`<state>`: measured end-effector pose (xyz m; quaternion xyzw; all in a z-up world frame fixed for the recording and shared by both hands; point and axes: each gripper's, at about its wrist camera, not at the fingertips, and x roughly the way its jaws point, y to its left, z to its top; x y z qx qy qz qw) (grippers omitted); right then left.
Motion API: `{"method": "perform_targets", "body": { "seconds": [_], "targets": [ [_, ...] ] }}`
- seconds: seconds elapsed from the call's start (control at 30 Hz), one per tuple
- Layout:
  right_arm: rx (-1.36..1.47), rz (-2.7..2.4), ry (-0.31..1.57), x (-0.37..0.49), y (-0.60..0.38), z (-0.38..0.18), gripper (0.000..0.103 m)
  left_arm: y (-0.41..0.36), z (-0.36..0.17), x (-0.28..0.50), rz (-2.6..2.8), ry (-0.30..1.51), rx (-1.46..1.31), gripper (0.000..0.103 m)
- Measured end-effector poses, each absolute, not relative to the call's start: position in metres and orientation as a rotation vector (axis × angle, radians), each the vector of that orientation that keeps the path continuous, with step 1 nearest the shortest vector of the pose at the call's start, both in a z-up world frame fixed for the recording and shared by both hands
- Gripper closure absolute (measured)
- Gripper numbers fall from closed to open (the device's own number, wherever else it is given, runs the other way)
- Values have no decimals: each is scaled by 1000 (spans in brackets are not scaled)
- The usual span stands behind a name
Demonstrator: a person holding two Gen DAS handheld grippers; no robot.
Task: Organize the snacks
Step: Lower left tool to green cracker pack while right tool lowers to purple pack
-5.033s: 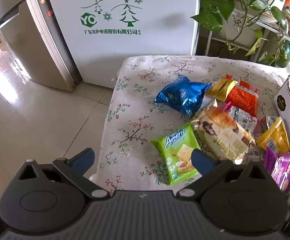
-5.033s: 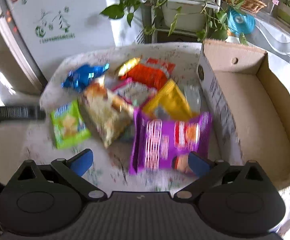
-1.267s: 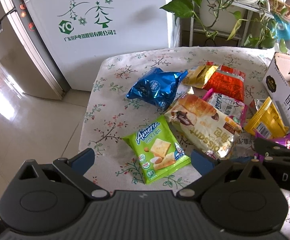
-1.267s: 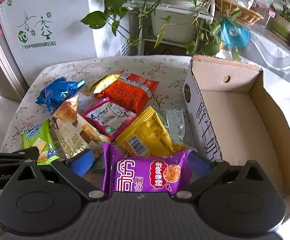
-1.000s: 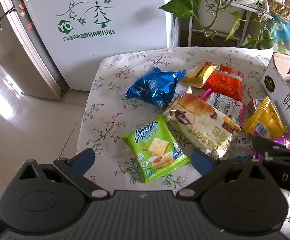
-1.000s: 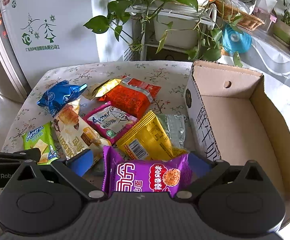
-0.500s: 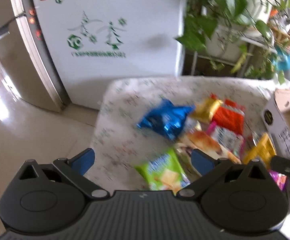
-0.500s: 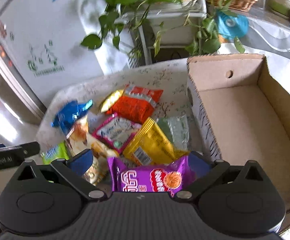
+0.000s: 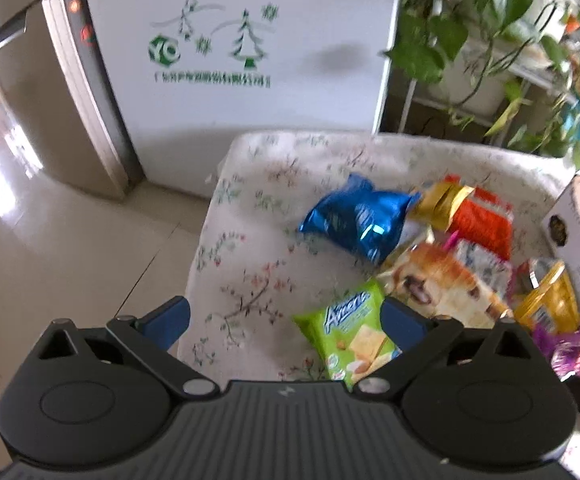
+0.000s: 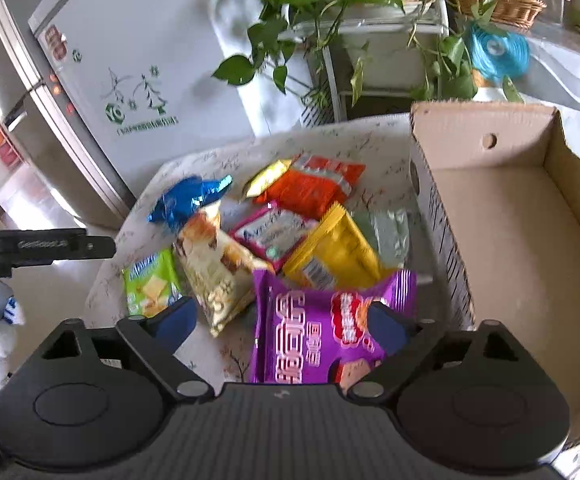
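A cardboard box (image 10: 529, 240) stands open and bare-floored at the right of our floral-clothed bench (image 9: 290, 168), with the snack packets heaped just beside its left wall. Largest among them is the croissant bag (image 10: 214, 272), then the purple packet (image 10: 309, 336), the yellow one (image 10: 337, 248), the orange one (image 10: 309, 188), the blue foil bag (image 9: 357, 220) and the green cracker pack (image 9: 349, 332).

The purple packet lies nearest us, directly ahead of our right tool (image 10: 280, 320), its long axis running roughly across the gap between the fingers; the box is to its right. By our judgement the right hand is the nearer one for moving it over the wall.

Our right tool is spread wide, holding nothing; whether a fingertip brushes the packet we cannot tell. Our left tool (image 9: 286, 320) is likewise spread and empty, with the green pack beside its right finger.
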<state>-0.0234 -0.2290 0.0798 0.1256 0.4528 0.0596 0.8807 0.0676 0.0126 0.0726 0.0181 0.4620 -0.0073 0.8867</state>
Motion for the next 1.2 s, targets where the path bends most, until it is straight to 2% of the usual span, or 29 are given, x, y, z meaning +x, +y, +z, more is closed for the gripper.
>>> {"method": "perform_targets", "body": {
  "seconds": [0.37, 0.53, 0.73, 0.93, 1.2],
  "targets": [
    [321, 34, 1007, -22, -231, 62, 10, -11, 41, 82, -13, 1026, 14, 3],
    [311, 99, 1048, -17, -219, 55, 3, -18, 28, 85, -3, 1036, 52, 3],
    [420, 299, 1106, -18, -214, 57, 3, -6, 19, 83, 78, 1080, 131, 3],
    [337, 230, 1035, -18, -220, 75, 3, 17, 21, 83, 82, 1101, 31, 3],
    [382, 132, 1125, -14, -224, 51, 0, 9, 17, 79, 80, 1141, 72, 2]
  ]
}}
